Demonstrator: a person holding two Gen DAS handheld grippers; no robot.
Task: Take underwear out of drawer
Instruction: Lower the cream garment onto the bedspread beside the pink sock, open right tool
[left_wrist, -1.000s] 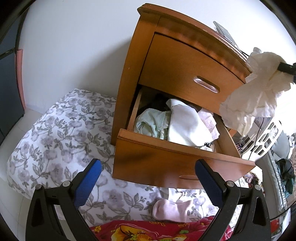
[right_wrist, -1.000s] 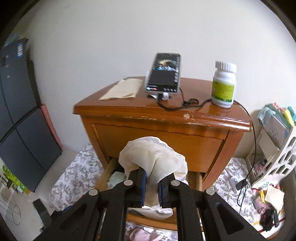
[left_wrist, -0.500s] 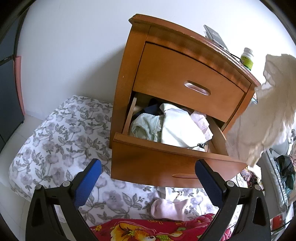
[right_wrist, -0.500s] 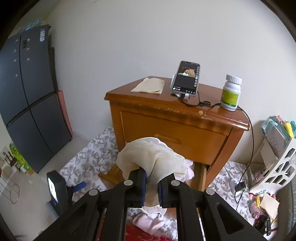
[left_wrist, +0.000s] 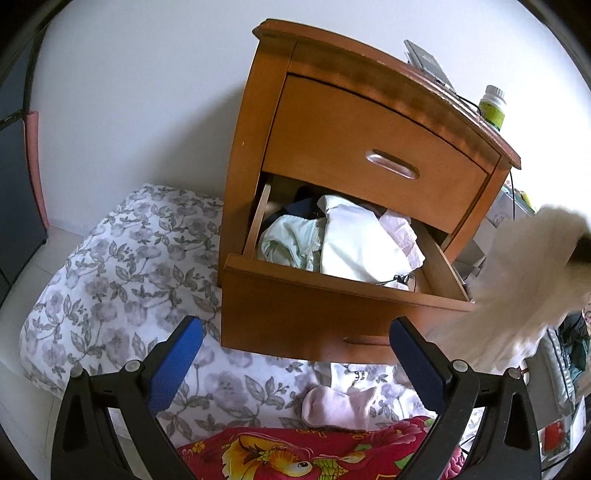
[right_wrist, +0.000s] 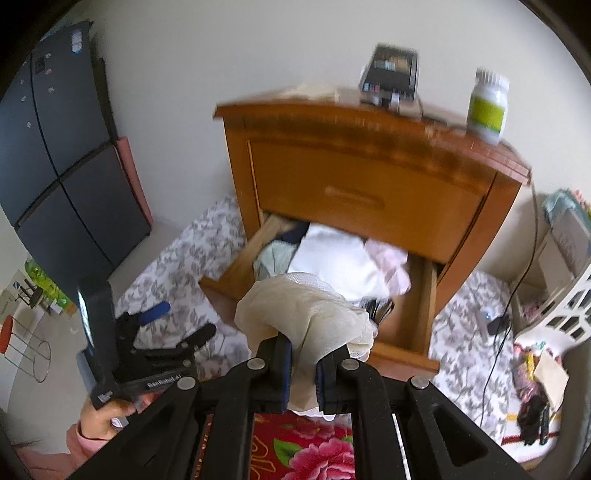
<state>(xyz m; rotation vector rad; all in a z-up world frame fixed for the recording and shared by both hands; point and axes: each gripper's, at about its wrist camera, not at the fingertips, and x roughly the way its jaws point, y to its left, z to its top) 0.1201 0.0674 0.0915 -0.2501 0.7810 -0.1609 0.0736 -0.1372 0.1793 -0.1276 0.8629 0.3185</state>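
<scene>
- Right gripper (right_wrist: 301, 373) has its blue pads pinched nearly together on a cream underwear piece (right_wrist: 306, 317), which bunches over my fingertips at lower centre of the right wrist view.
- Since a second ago I have carried that piece out and away from the nightstand (left_wrist: 332, 92); the left wrist view now shows it as a pale blur at the right edge, clear of the lower drawer (left_wrist: 314, 306). I judge this piece extracted.
- Left gripper (left_wrist: 295, 363) hangs wide open and empty at the bottom of its frame, facing the drawer front.
- Cream fabric looks thin, crinkled, with a mesh-like band on top.
- Drawer is glossy orange-brown wood, pulled out, holding soft mint-green, white and pale pink garments (left_wrist: 354, 243).
- Below lie a floral quilt (left_wrist: 122, 266) and a pink sock (left_wrist: 336, 406).
</scene>
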